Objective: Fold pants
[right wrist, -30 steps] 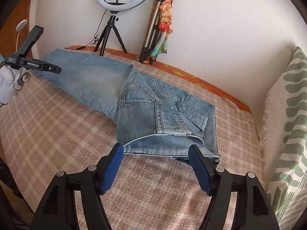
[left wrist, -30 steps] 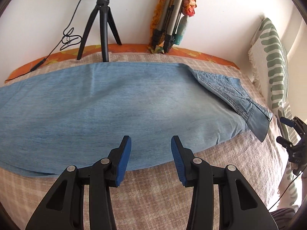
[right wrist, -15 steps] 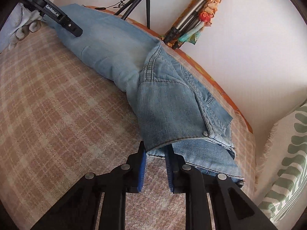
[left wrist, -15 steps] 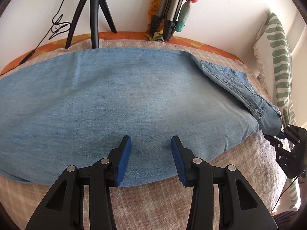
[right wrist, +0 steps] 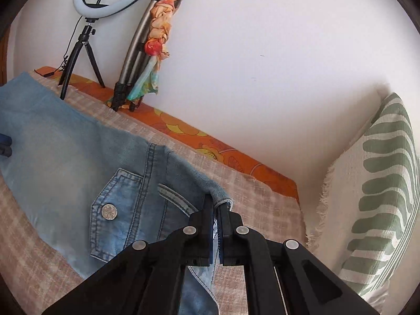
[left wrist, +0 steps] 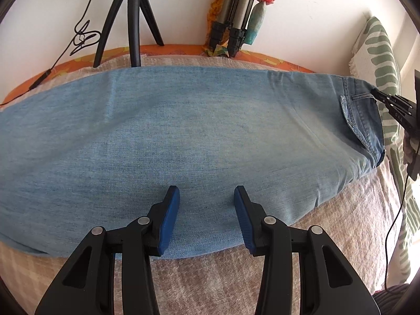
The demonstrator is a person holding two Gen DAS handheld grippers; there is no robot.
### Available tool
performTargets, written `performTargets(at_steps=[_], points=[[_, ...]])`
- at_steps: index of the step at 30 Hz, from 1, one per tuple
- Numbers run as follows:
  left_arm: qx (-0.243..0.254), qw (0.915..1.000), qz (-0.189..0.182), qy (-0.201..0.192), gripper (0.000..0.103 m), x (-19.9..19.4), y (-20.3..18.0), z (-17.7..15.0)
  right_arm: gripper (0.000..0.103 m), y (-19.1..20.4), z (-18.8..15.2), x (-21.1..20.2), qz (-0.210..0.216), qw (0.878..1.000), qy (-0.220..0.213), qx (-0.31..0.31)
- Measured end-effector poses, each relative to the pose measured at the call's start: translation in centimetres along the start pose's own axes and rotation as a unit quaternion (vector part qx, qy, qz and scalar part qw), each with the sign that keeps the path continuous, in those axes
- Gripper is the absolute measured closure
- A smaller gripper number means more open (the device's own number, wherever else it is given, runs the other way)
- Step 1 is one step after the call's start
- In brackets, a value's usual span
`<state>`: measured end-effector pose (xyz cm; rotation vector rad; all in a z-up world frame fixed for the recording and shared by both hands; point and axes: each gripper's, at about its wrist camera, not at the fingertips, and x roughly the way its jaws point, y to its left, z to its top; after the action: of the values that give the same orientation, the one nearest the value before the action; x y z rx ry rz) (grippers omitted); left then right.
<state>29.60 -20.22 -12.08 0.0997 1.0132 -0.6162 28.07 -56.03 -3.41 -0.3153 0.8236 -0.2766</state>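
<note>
The pants (left wrist: 183, 136) lie lengthwise across the bed (left wrist: 210, 283), with no container in view. The right claw (right wrist: 215, 210) is clamped on the waistband edge; 1 second ago its jaws stood wide just short of it, with the waist part lying differently. The left claw (left wrist: 206, 197) hangs partly open over the leg, holding nothing, as before.

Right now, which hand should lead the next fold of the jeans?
Right. The right tool is already shut on the waistband of the jeans, so it can likely carry that end over. The left tool hovers open above the leg, gripping nothing.
</note>
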Motion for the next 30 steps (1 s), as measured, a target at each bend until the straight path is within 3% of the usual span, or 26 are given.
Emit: performTargets(at_steps=[6,10,12,13,14,16,23,25,30], points=[[0.016,0.9998,0.011,-0.007,0.062,-0.7,-0.3,0.0,0.103,-1.2,-0.9,7.0,0.014,0.996,0.08,0.037],[0.019,0.9995,0.013,-0.019,0.061,-2.2,-0.5,0.1,0.103,-0.7,-2.3,8.5,0.013,0.993,0.106,0.038],[0.03,0.999,0.017,-0.028,0.061,-3.1,-0.6,0.1,0.082,-0.4,-2.3,7.7,-0.021,0.994,0.102,0.033],[0.037,0.9986,0.021,-0.032,0.061,-3.5,-0.7,0.1,0.059,-0.6,-2.3,6.8,-0.034,0.995,0.092,0.031],[0.042,0.9982,0.024,-0.035,0.061,-3.8,-0.7,0.1,0.048,-0.7,-2.3,6.0,-0.035,0.995,0.083,0.034],[0.044,0.998,0.025,-0.038,0.061,-4.3,-0.6,0.0,0.046,-1.2,-2.1,4.0,-0.032,0.996,0.067,0.047],[0.06,0.9978,0.016,-0.022,0.061,-4.9,-1.1,-1.2,0.045,2.7,-3.1,-4.7,0.077,0.997,0.006,0.03],[0.067,0.9976,0.009,-0.011,0.061,-4.7,-1.4,-1.6,0.045,4.6,-3.8,-6.5,0.124,0.992,-0.005,0.017],[0.055,0.9983,-0.002,0.019,0.062,-4.1,-1.1,-2.6,0.046,11.2,-4.9,-8.8,0.186,0.981,-0.017,-0.06]])
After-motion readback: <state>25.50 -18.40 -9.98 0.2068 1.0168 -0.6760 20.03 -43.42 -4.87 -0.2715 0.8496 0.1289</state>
